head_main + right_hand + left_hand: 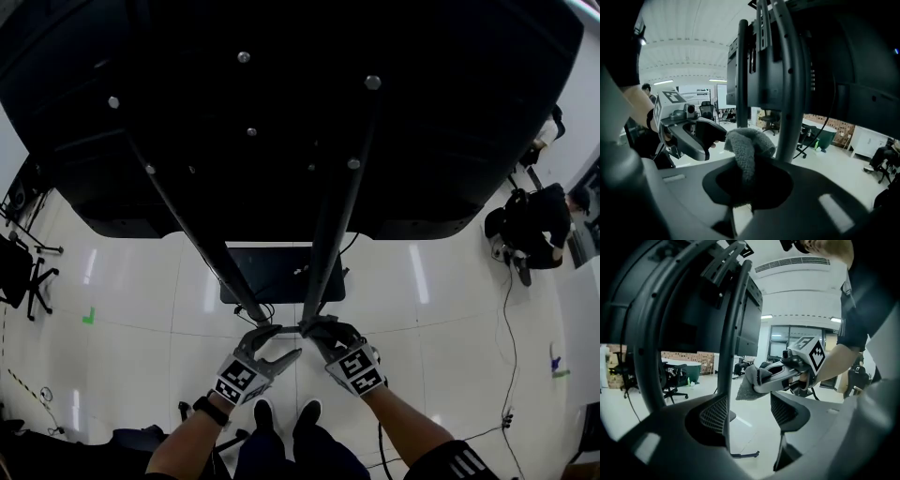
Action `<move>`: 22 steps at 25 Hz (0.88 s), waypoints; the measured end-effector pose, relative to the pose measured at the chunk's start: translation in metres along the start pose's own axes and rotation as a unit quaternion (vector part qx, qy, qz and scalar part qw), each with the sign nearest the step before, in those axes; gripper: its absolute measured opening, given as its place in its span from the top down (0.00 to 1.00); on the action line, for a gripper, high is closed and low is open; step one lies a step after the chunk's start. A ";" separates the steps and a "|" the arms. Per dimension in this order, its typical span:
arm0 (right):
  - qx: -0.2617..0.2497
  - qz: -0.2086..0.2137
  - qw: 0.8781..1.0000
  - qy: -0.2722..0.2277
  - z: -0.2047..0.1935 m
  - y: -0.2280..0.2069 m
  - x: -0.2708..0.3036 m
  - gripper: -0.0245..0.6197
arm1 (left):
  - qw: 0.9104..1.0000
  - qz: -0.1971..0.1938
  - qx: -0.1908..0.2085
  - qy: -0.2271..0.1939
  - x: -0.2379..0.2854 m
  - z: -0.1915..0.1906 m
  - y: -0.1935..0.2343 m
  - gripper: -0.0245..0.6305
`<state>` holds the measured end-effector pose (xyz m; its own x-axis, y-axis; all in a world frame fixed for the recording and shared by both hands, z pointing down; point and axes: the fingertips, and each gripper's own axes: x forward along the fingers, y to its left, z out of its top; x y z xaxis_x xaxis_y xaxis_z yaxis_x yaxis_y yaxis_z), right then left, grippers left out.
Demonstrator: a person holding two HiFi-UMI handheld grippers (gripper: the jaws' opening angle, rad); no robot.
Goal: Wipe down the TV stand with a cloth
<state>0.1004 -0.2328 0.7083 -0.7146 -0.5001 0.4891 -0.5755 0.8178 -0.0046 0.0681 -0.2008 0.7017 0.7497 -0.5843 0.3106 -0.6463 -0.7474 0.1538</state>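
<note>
From above, the TV stand shows as two dark slanted poles point(333, 234) running from the black screen back point(281, 94) down to a flat base point(281, 277). My right gripper point(315, 328) is shut on a grey cloth point(747, 145), which rests against the right pole point(792, 93). The left gripper view shows the same cloth point(749, 383) bunched at the right gripper's tip. My left gripper point(272, 345) stands open at the foot of the left pole point(731, 357). That pole passes between its jaws, close to the left one.
An office chair point(23, 272) stands at the left. A seated person point(534, 225) is at the right, with cables point(506, 319) trailing over the glossy white floor. The holder's shoes point(281, 412) are just behind the grippers. Green tape point(88, 317) marks the floor on the left.
</note>
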 end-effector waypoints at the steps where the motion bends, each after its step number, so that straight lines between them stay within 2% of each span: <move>1: 0.008 0.002 1.000 -0.012 0.010 0.007 -0.011 0.90 | 1.000 0.005 0.007 -0.011 -0.010 0.011 -0.006 0.49; 4: 0.021 0.010 0.999 -0.039 0.033 0.028 -0.044 0.90 | 0.999 0.017 -0.001 -0.039 -0.039 0.034 -0.026 0.49; 8: 0.016 0.022 0.997 -0.072 0.059 0.066 -0.085 0.90 | 0.999 0.020 -0.014 -0.035 -0.081 0.044 -0.056 0.49; 10: 0.007 0.022 0.996 -0.084 0.071 0.085 -0.101 0.90 | 0.998 0.023 -0.008 -0.052 -0.104 0.051 -0.067 0.49; 15: 0.003 -0.007 0.995 -0.100 0.085 0.134 -0.136 0.90 | 0.995 0.018 0.019 -0.099 -0.162 0.067 -0.104 0.49; 19: 0.016 -0.039 0.993 -0.114 0.084 0.178 -0.165 0.90 | 0.995 0.006 0.018 -0.098 -0.210 0.063 -0.136 0.49; 22: 0.016 -0.047 0.992 -0.119 0.081 0.218 -0.187 0.90 | 0.995 0.001 0.017 -0.101 -0.247 0.054 -0.158 0.49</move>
<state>0.0766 0.0156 0.5456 -0.7289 -0.6295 0.2693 -0.6534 0.7570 0.0007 -0.0073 0.0442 0.5496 0.7639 -0.6349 0.1152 -0.6452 -0.7545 0.1202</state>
